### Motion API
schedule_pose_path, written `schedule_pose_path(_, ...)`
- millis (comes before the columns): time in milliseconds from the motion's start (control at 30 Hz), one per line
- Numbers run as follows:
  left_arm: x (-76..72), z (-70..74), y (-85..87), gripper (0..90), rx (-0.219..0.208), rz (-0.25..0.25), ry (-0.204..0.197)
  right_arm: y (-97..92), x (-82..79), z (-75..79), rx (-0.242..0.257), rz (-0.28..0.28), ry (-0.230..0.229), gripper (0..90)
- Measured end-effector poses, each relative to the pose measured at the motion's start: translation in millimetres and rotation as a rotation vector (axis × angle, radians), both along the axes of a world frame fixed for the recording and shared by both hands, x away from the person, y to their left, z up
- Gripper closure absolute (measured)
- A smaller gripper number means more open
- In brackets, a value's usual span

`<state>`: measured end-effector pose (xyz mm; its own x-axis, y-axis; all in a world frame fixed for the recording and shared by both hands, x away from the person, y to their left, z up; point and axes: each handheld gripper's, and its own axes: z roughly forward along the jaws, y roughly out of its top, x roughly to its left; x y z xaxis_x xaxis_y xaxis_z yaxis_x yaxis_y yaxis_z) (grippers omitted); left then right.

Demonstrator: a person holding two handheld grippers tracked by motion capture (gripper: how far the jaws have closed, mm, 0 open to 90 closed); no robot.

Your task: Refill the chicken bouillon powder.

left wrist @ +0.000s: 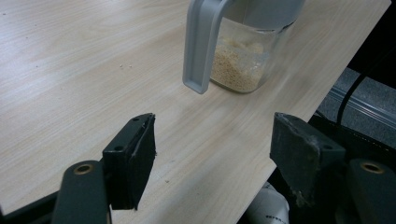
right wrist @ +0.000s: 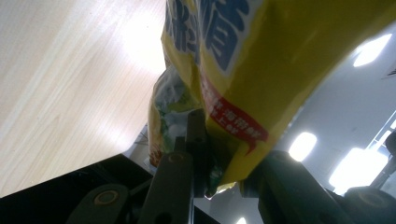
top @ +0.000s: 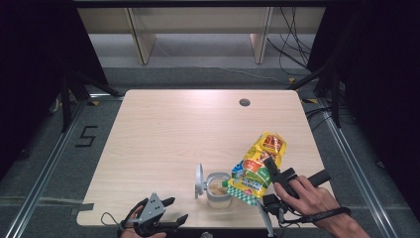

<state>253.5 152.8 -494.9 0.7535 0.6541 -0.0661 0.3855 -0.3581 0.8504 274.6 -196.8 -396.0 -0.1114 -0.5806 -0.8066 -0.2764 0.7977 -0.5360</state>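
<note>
Jar (top: 218,190): clear glass cylinder, grey hinged lid upright at its left, pale granules inside; stands on the light wood-grain counter (top: 163,134) near its front edge. Bag (top: 257,168): glossy yellow printed film, crinkled; long axis tilted, mouth end lowest, directly over the jar. Right gripper (top: 277,181): fingers pinching the bag. Left gripper (top: 161,218), left of the jar: fingers spread, empty.

The right claw (top: 272,174) tilts a yellow snack bag (top: 258,166) over a jar (top: 218,190) near the table's (top: 168,134) front edge.
</note>
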Motion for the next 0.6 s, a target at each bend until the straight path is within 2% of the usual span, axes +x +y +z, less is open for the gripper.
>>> schedule_pose_path(67,0.2,0.3,0.7,30.8,0.012,-0.005,-0.004,1.6,-0.5,0.5,-0.003,-0.003,-0.006,79.5)
schedule_pose_path(233,-0.5,0.2,0.0,30.8,-0.002,0.001,-0.002,5.3,-0.6,2.5,-0.016,0.011,-0.015,79.5)
schedule_pose_path(300,0.0,1.2,1.2,30.8,0.017,0.002,-0.005,6.1,-0.3,2.8,-0.015,0.012,-0.017,79.5)
schedule_pose_path(367,0.3,0.5,0.8,30.8,0.008,-0.001,-0.009,7.1,-0.2,3.1,-0.026,0.012,-0.01,79.5)
schedule_pose_path(433,-0.3,0.2,0.2,30.8,-0.001,0.002,-0.002,7.0,-0.9,2.8,-0.017,0.014,-0.015,79.5)
schedule_pose_path(467,-0.2,1.2,1.1,30.8,0.019,0.003,-0.003,7.2,-0.5,2.6,-0.022,0.017,-0.017,79.5)
schedule_pose_path(533,-0.5,0.7,0.2,30.8,0.004,0.002,-0.002,7.1,0.0,2.7,-0.024,0.014,-0.006,79.5)
schedule_pose_path(567,-1.3,0.0,-0.5,30.8,-0.01,0.006,0.015,6.7,0.0,2.5,-0.022,0.014,-0.007,79.5)
schedule_pose_path(600,-0.4,0.3,0.2,30.8,0.0,-0.001,0.003,6.5,-0.1,2.5,-0.023,0.015,-0.007,79.6)
